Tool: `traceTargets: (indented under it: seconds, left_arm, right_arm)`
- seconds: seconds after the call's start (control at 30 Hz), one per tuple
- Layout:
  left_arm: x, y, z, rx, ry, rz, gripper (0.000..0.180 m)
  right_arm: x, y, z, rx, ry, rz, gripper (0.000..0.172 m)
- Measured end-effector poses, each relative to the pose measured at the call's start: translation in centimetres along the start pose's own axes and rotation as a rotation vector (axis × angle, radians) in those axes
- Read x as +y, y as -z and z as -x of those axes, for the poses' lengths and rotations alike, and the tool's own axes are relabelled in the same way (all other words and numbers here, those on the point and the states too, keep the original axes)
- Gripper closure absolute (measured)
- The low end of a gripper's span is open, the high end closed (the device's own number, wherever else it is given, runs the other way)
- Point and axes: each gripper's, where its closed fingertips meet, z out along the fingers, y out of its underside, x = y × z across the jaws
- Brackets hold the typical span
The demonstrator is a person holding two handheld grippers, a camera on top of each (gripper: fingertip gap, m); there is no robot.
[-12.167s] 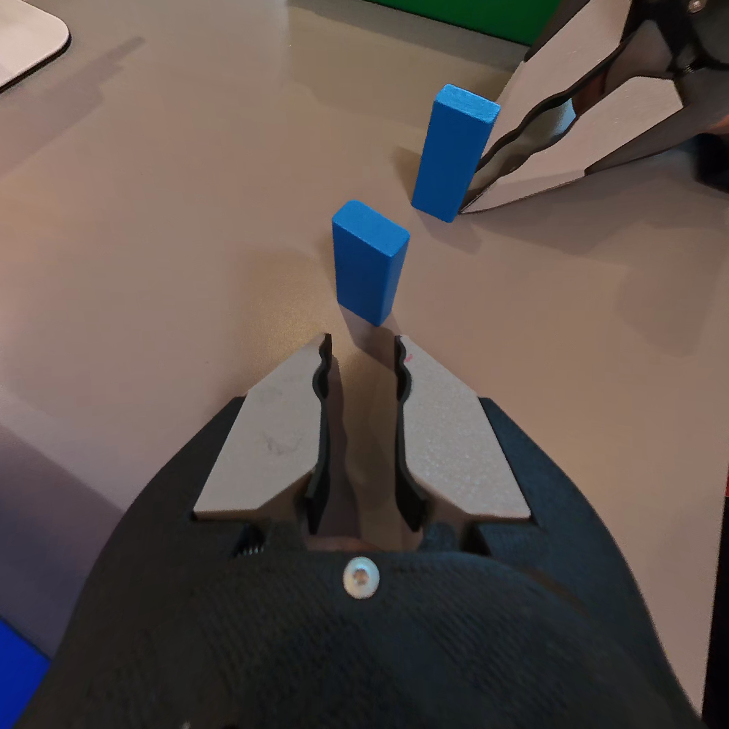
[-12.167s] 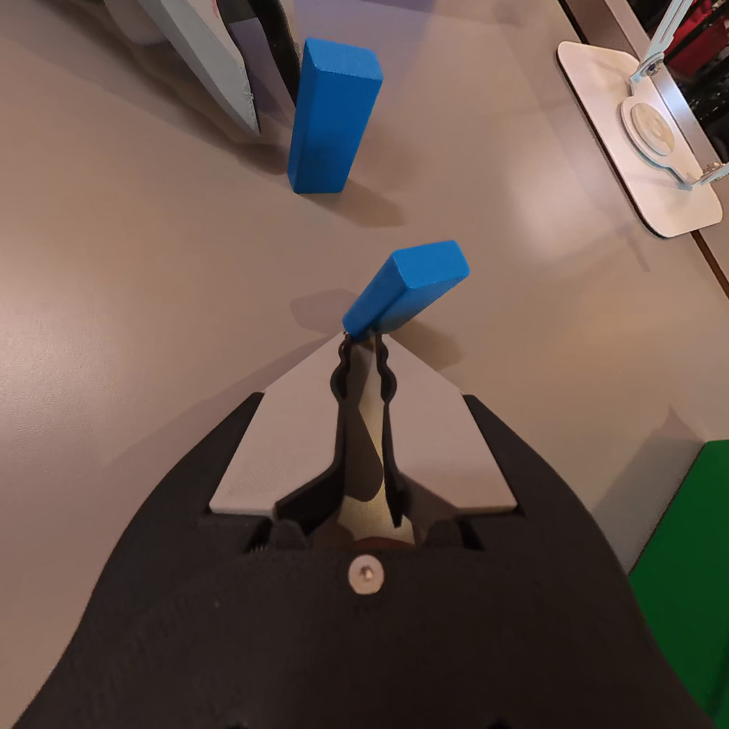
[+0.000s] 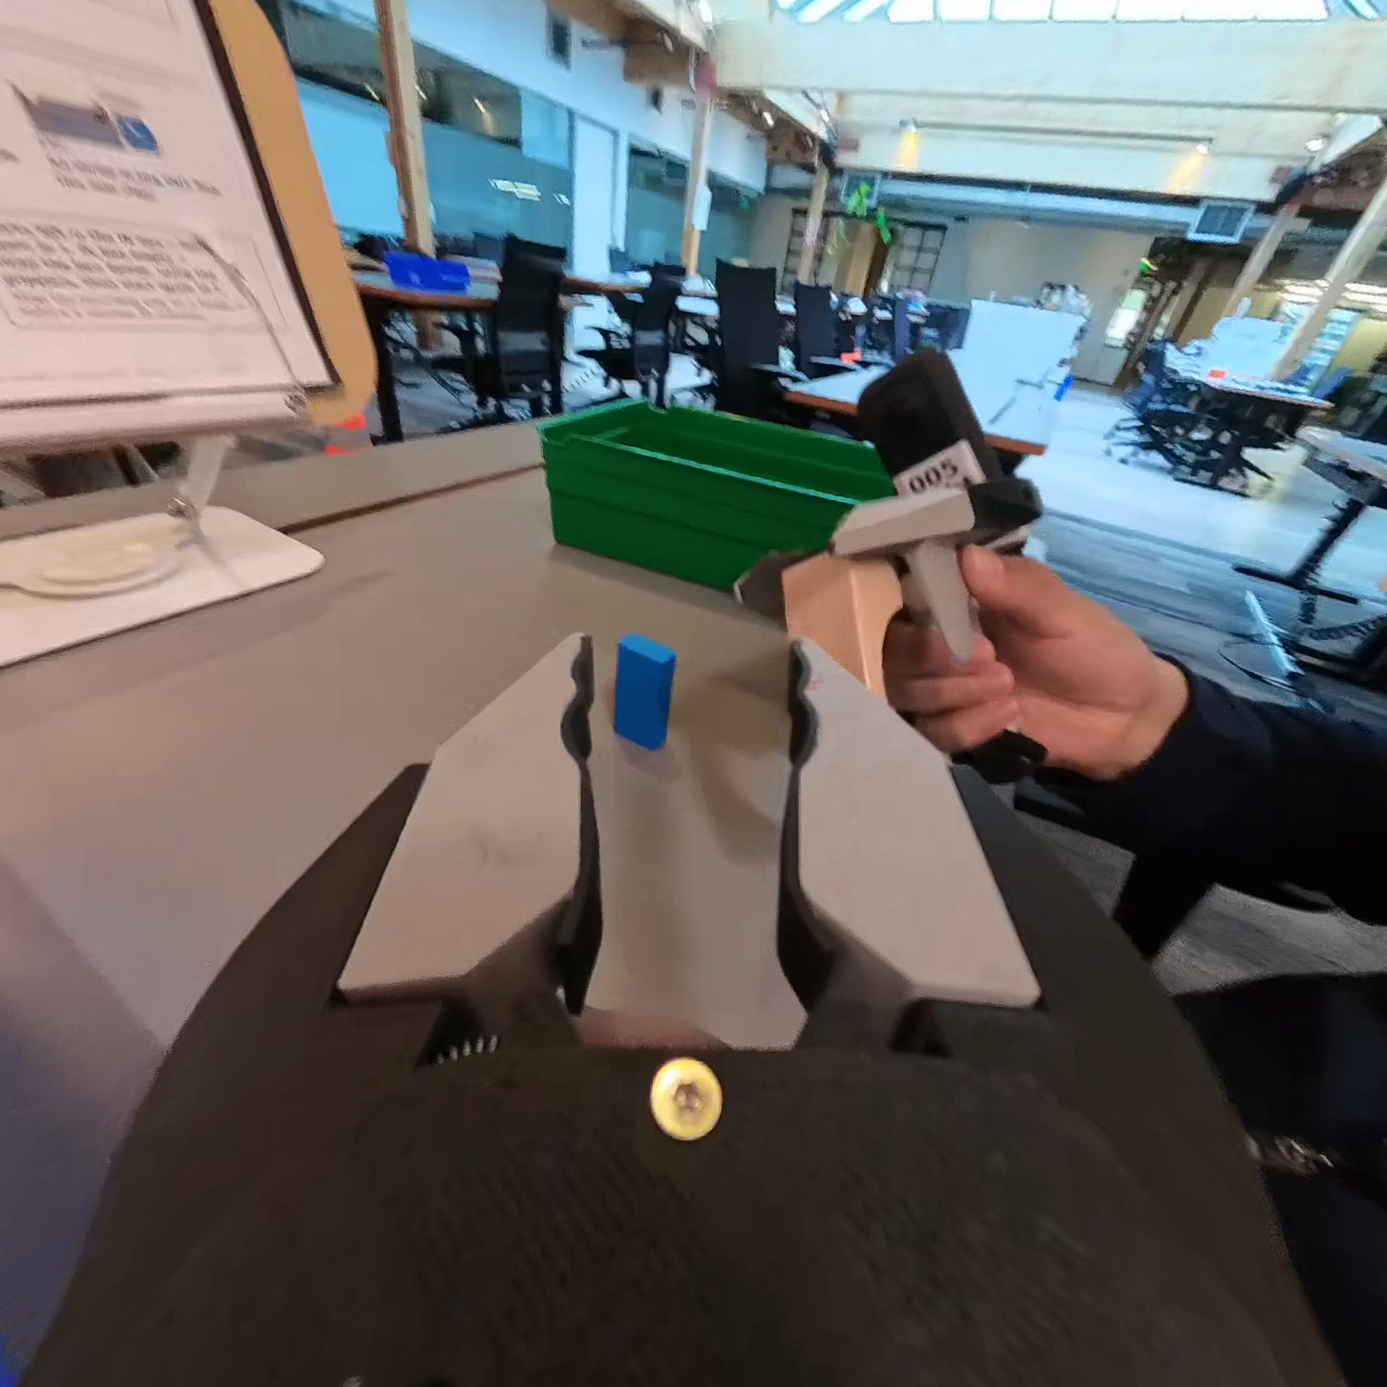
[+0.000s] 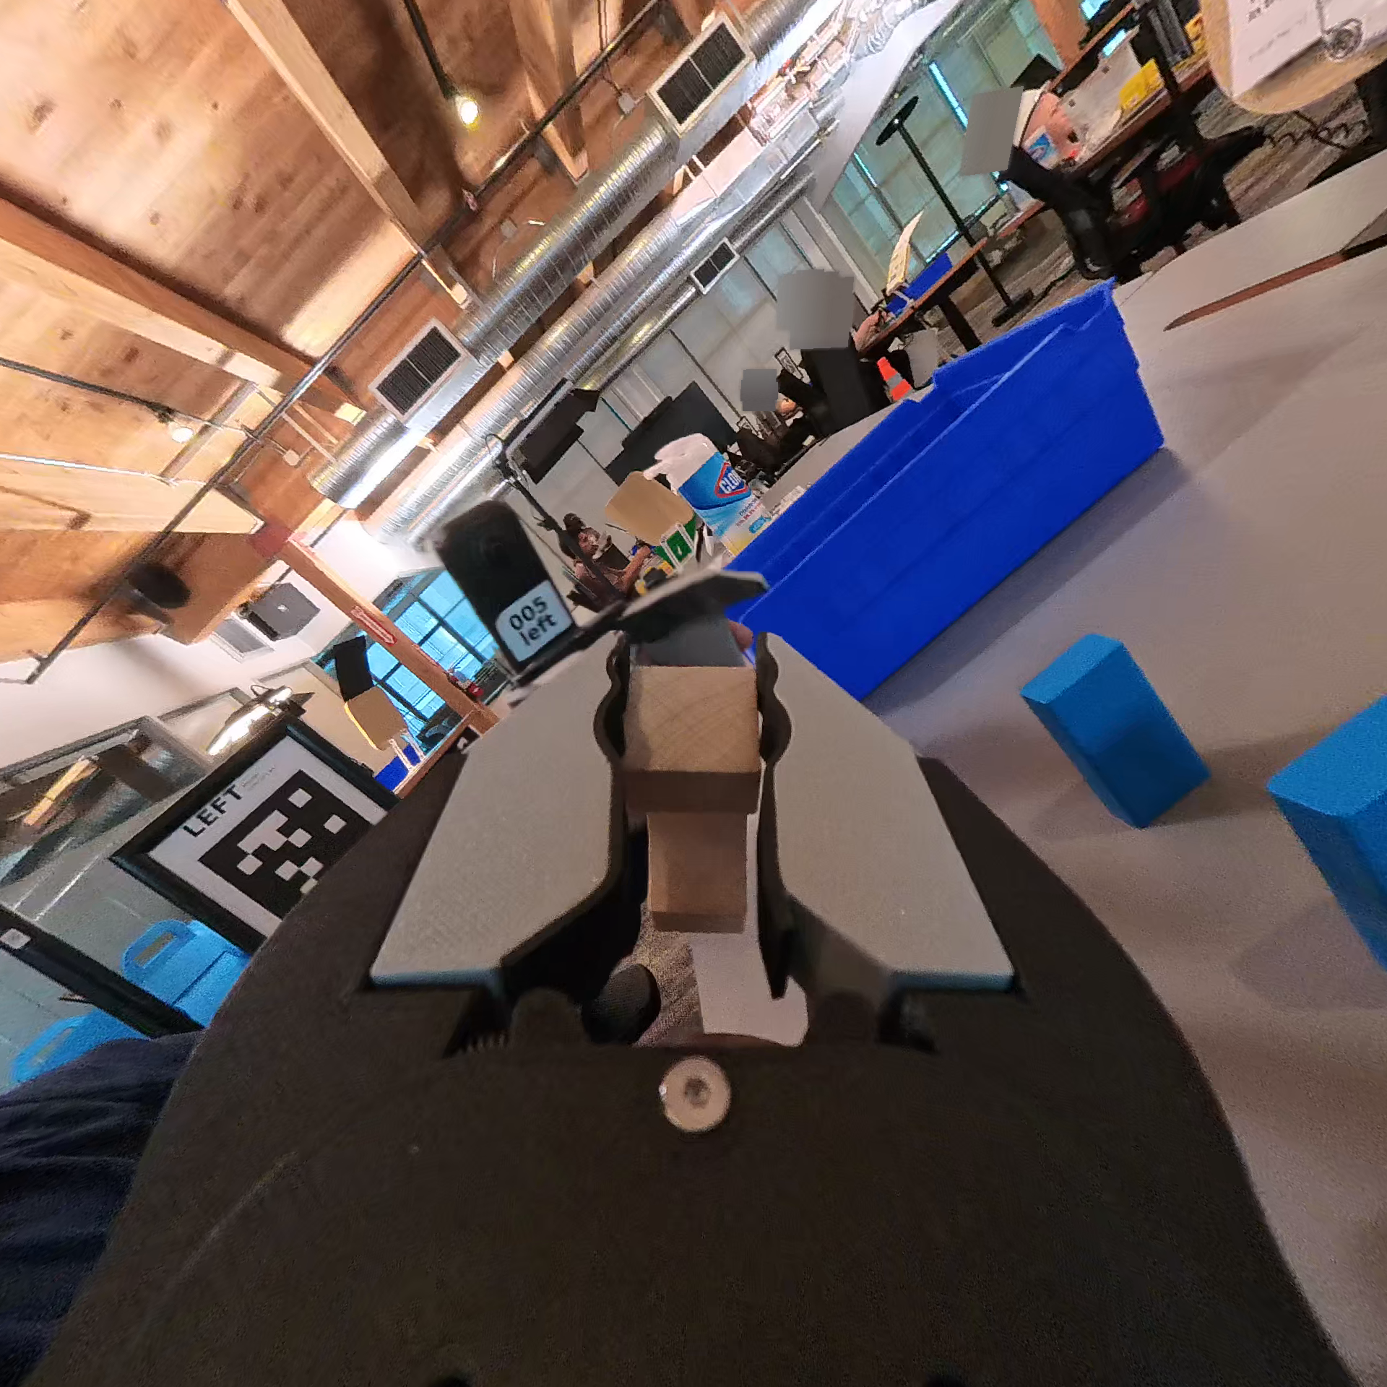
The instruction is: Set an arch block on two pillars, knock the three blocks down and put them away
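Our right gripper (image 4: pixel 689 690) has its fingers clamped on the wooden arch block (image 4: pixel 690 720), lifted clear of the bench (image 3: pixel 338 675). Our left gripper (image 3: pixel 687 675) hangs with fingers spread and bare. Two blue pillars (image 4: pixel 1114 724) stand upright on the bench, near the blue bin (image 4: pixel 976 495).

Left wrist view: printed sheet (image 3: pixel 135 195) on its stand is blurred and cut by the left and top edges. Green bin (image 3: pixel 675 495) has its right end hidden behind the right hand-held gripper (image 3: pixel 758 585). Wooden arch block (image 3: pixel 833 623): lower part hidden behind a fingertip (image 3: pixel 840 698).

Right wrist view: second blue block (image 4: pixel 1343 818) cut by the right edge. Arch block's far end and underside hidden between the fingers (image 4: pixel 540 788).
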Motion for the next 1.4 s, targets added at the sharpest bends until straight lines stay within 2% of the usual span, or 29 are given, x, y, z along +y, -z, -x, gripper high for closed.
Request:
traceTargets:
  seconds: [0.17,0.3,0.4,0.57,0.63,0.7,0.83,1.03,1.2,1.4]
  left_arm:
    - [1.7,-0.5,-1.7,0.145,0.073,0.070,0.118]
    - [2.7,-0.9,-3.6,0.333,0.226,0.100,0.113]
    - [3.1,-1.3,-4.2,0.379,0.272,0.108,0.112]
    - [3.9,-2.1,-5.4,0.415,0.252,0.127,0.111]
    - [3.9,-2.3,-6.0,0.440,0.243,0.128,0.116]
    - [3.7,-2.1,-6.9,0.490,0.221,0.121,0.143]
    - [3.3,-1.7,-7.0,0.483,0.158,0.132,0.146]
    - [3.1,-0.4,-6.9,0.427,-0.001,0.195,0.148]
    - [3.9,0.2,-6.8,0.390,-0.096,0.283,0.148]
    - [4.9,0.1,-7.1,0.372,-0.157,0.341,0.149]
  right_arm:
    - [-0.6,0.0,1.9,-0.028,0.099,0.019,0.142]
    - [-0.8,0.1,2.1,0.014,0.202,0.025,0.142]
    - [-0.9,0.1,1.9,0.024,0.216,0.021,0.142]
    - [-0.9,0.0,2.9,-0.032,0.211,0.016,0.142]
    - [-0.5,-0.2,3.4,-0.048,0.221,0.026,0.141]
    - [-0.3,-0.3,3.5,-0.038,0.242,0.036,0.141]
    - [-0.2,-0.1,4.3,-0.083,0.267,0.060,0.141]
    - [1.5,0.9,5.0,-0.171,0.333,0.260,0.140]
    - [4.7,2.4,3.2,-0.113,0.468,0.518,0.135]
    - [7.1,3.2,1.3,-0.042,0.592,0.688,0.138]
